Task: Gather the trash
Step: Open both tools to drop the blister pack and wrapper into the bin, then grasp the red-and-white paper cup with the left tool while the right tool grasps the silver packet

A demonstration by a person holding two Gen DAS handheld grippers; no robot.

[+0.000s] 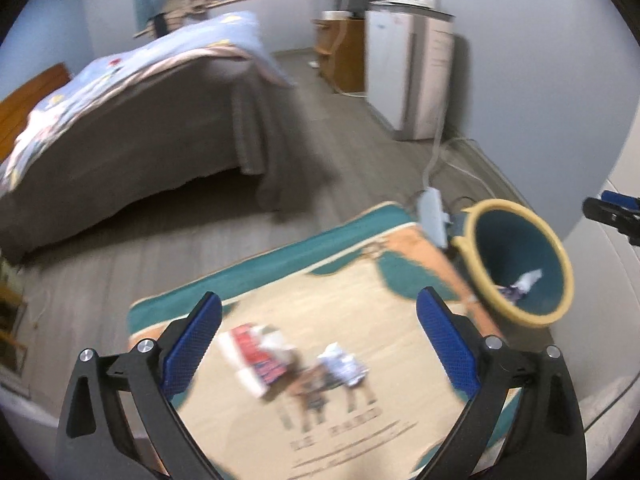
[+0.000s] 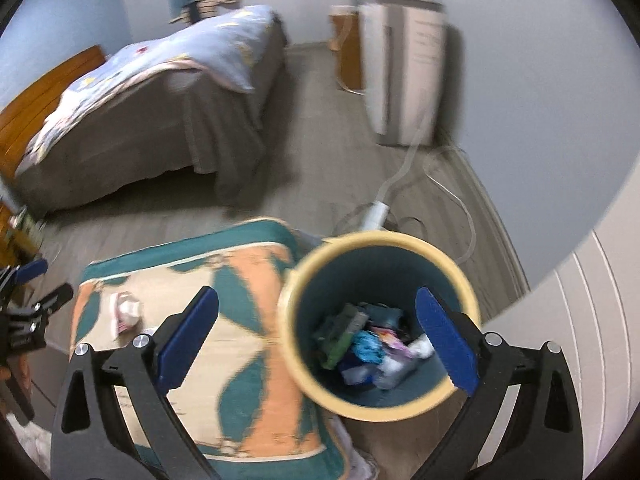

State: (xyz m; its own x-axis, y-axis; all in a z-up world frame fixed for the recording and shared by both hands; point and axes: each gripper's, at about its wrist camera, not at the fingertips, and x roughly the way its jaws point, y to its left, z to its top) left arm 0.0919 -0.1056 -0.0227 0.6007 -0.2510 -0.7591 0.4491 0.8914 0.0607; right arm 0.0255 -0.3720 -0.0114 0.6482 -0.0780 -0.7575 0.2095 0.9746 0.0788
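Note:
My left gripper (image 1: 320, 344) is open and empty above a patterned rug (image 1: 360, 308). Between its fingers lie a red and white wrapper (image 1: 256, 354) and a crumpled white paper (image 1: 342, 364) on the rug. A round bin (image 1: 516, 260) with a yellow rim and teal inside stands off the rug's right corner. My right gripper (image 2: 318, 342) is open and empty above the bin (image 2: 376, 332), which holds several pieces of trash (image 2: 372, 352). A crumpled paper (image 2: 127, 312) lies on the rug (image 2: 240, 320) in the right wrist view. The left gripper (image 2: 28, 308) shows at that view's left edge.
A bed (image 1: 132, 120) with a blue quilt stands at the left. A white appliance (image 1: 408, 72) and a wooden cabinet (image 1: 344, 52) stand against the far wall. A power strip (image 1: 432, 216) with cables lies on the floor behind the bin. A white panel (image 2: 580, 340) is at right.

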